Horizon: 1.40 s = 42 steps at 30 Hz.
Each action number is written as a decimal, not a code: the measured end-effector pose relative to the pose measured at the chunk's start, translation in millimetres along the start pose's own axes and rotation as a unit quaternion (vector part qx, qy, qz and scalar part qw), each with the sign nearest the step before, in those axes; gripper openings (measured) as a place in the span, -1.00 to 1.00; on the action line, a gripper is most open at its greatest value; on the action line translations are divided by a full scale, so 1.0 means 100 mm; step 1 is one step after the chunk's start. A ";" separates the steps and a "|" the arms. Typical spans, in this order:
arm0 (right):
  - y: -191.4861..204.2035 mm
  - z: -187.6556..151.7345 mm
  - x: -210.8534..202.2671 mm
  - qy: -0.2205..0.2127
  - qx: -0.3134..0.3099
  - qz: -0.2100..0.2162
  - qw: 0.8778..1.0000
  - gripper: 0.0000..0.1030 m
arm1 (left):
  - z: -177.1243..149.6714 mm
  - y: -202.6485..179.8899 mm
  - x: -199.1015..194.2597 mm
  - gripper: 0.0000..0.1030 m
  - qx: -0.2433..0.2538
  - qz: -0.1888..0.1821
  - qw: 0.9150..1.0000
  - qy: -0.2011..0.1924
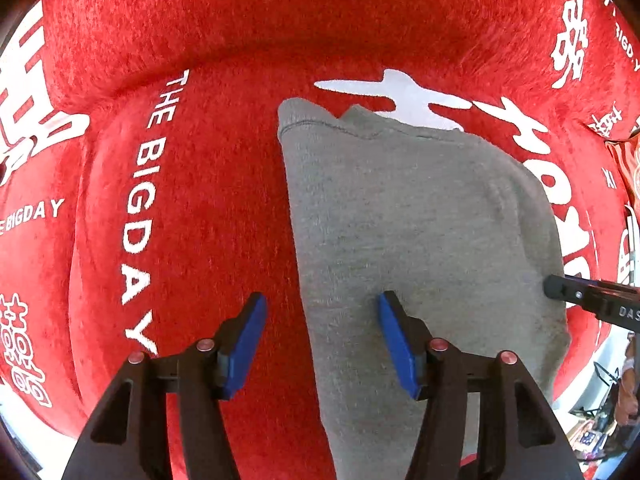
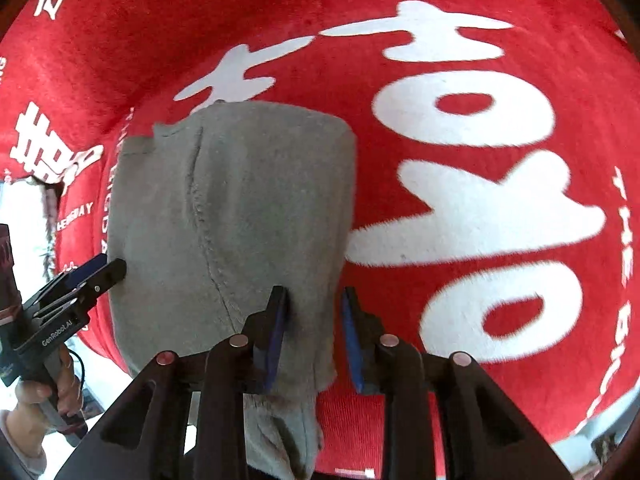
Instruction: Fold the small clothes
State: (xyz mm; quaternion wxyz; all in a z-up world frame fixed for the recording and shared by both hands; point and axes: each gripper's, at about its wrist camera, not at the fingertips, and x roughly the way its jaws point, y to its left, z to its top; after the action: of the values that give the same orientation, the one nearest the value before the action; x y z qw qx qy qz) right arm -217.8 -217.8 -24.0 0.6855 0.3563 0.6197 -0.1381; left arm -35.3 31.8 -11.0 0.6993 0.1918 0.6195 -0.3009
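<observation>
A small grey garment (image 1: 420, 220) lies folded flat on a red plush blanket (image 1: 220, 200) printed with white lettering. My left gripper (image 1: 322, 314) points down at it, open, its blue pads (image 1: 250, 332) straddling the garment's left edge without pressing it. In the right wrist view the same garment (image 2: 240, 200) has a seam running down it. My right gripper (image 2: 314, 306) stands open over the garment's right edge, and cloth lies flat between the fingers. The left gripper (image 2: 108, 268) shows at that view's left, held by a hand (image 2: 44, 392). The right gripper's tip (image 1: 560, 288) touches the garment's right side.
The red blanket (image 2: 280, 20) rises in a soft fold behind the garment. An orange packet (image 1: 628, 168) lies at the far right. The blanket's edge and a white surface (image 1: 592, 364) with clutter beyond show at the lower right.
</observation>
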 end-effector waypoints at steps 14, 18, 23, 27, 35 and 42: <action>0.74 -0.40 -0.26 -0.004 -0.027 0.004 1.000 -0.53 | -0.02 -0.03 -0.03 0.16 0.006 0.018 1.000 0.003; 0.68 -0.43 0.03 0.023 -0.013 -0.013 1.000 -0.70 | -0.04 -0.02 -0.04 0.25 0.009 0.016 1.000 0.003; 0.55 -0.44 0.04 0.018 0.010 -0.011 1.000 -0.93 | -0.08 0.02 -0.07 0.34 0.003 0.018 1.000 0.004; 0.52 -0.49 0.00 0.014 0.019 -0.013 1.000 -0.94 | -0.11 0.01 -0.11 0.34 0.007 0.019 1.000 0.006; 0.53 -0.55 -0.11 -0.006 0.040 -0.034 0.999 -0.94 | -0.21 0.02 -0.21 0.34 0.010 0.026 1.000 0.014; 0.54 -0.58 -0.17 -0.013 0.049 -0.047 0.998 -0.84 | -0.26 0.05 -0.23 0.34 0.008 0.028 0.999 0.026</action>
State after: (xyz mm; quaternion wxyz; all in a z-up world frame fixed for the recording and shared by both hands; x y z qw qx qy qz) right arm -230.6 -145.9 10.7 0.6681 0.3582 0.6192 -0.2048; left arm -53.2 56.6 7.3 0.6897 0.2224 0.6293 -0.2807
